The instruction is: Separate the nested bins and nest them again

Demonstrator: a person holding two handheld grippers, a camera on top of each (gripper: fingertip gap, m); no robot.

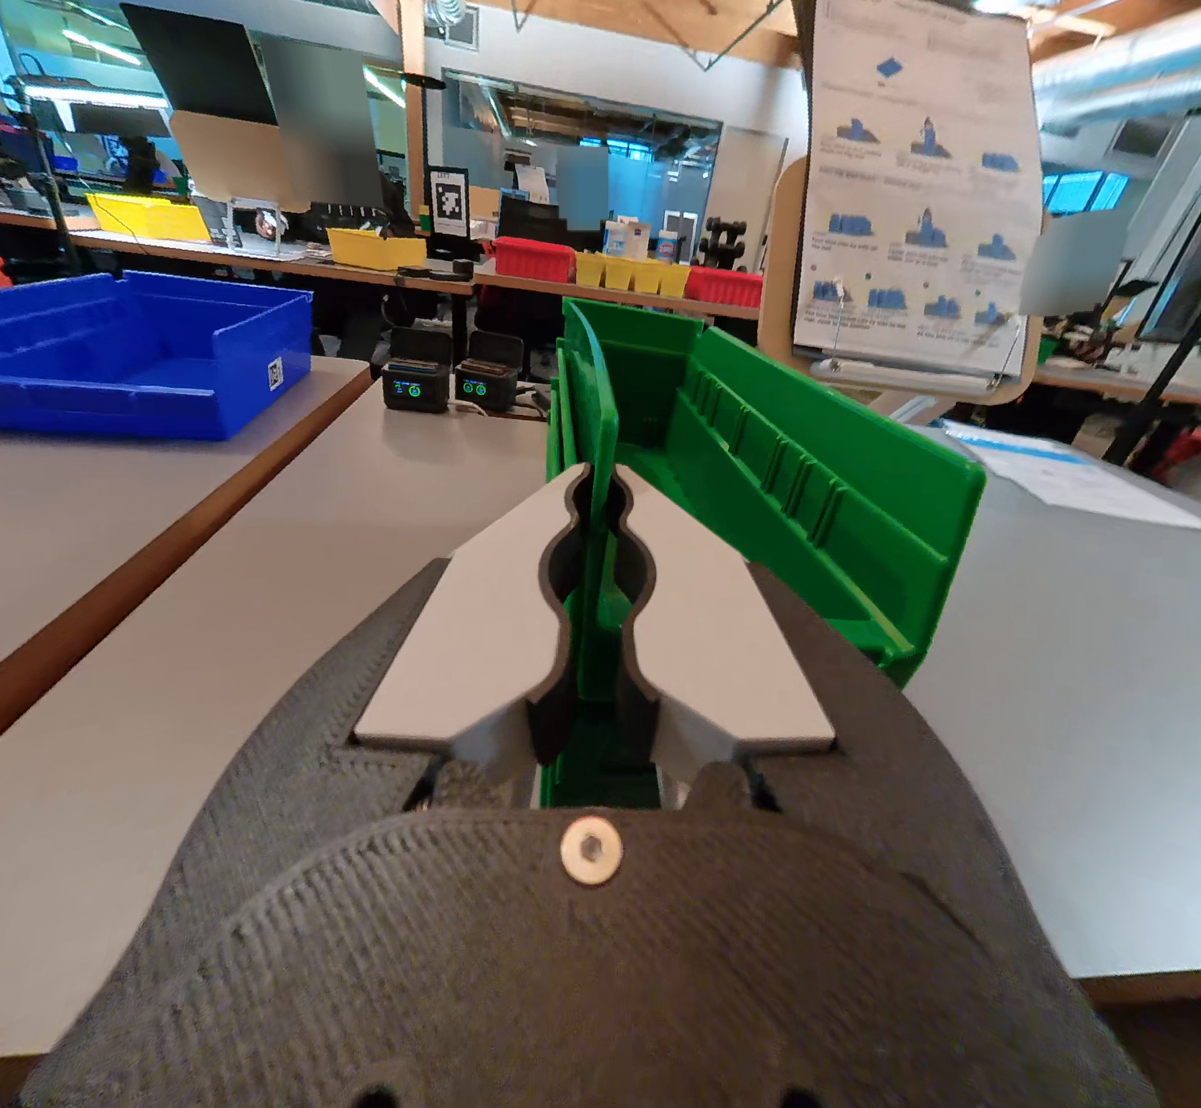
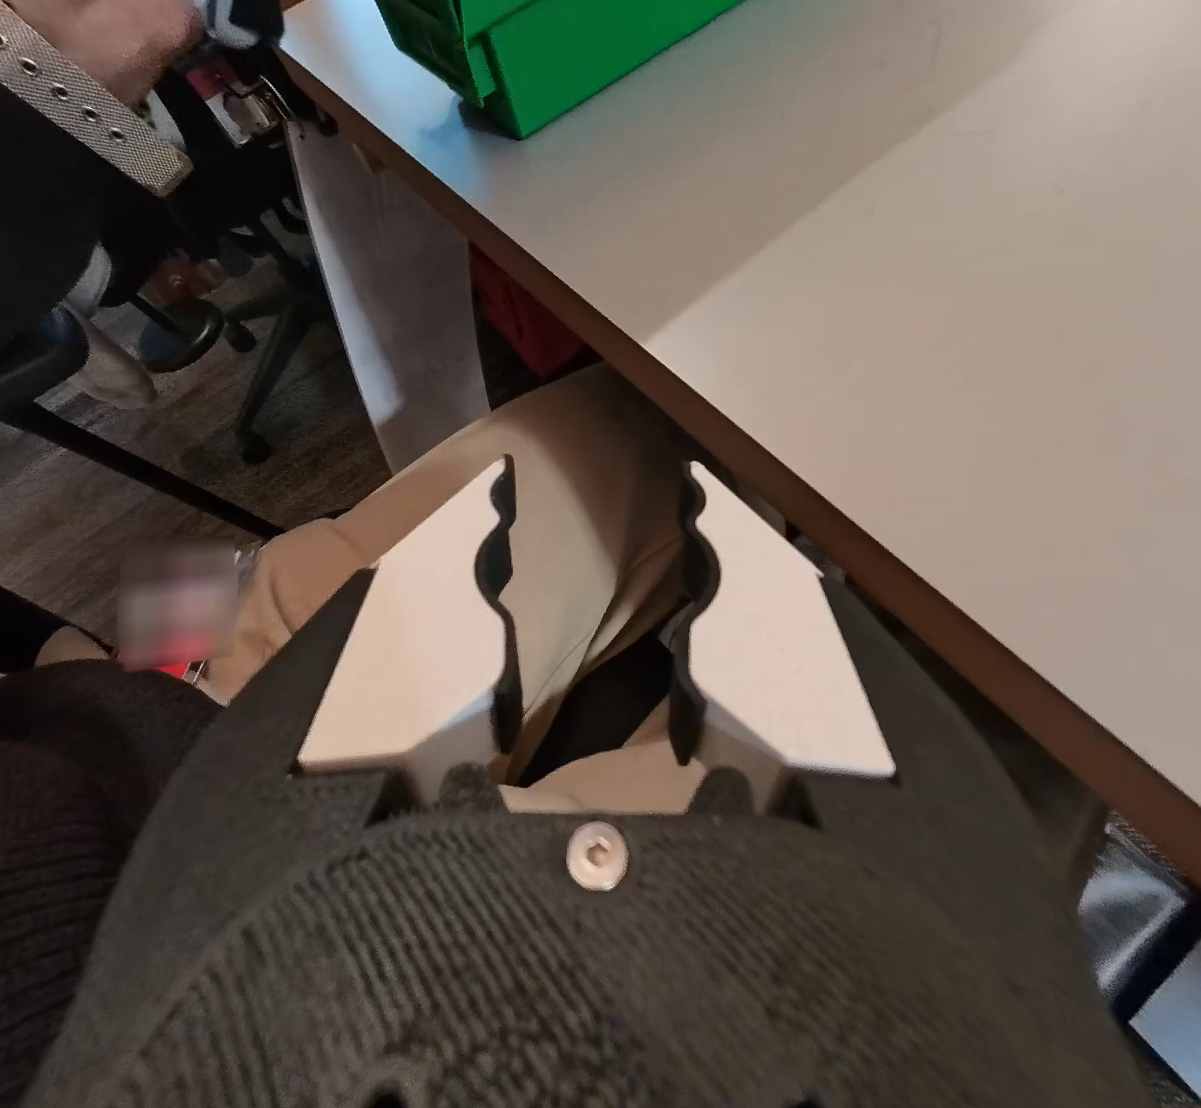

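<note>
The left hand-held gripper [image 1: 601, 479] was clamped on the near side wall of the nested green bins [image 1: 747, 492], which sat on the grey desk [image 1: 325, 557], apparently tilted. The right hand-held gripper [image 2: 598, 479] hung wide open and empty off the desk edge, well apart from the bins. A blue bin [image 1: 149, 355] bore a small code sticker, and an illustrated instruction sheet [image 1: 916, 167] stood clipped behind; its print was too blurred to make out.

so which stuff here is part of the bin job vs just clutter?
In the job:
- green bins, nested, tilted, one corner on the table
- left tool, shut on a side wall of the bins
- right tool, open, empty, off the table edge

Lying about:
- blue bin
- two black charger cases
- instruction sheet on stand
- paper
</note>
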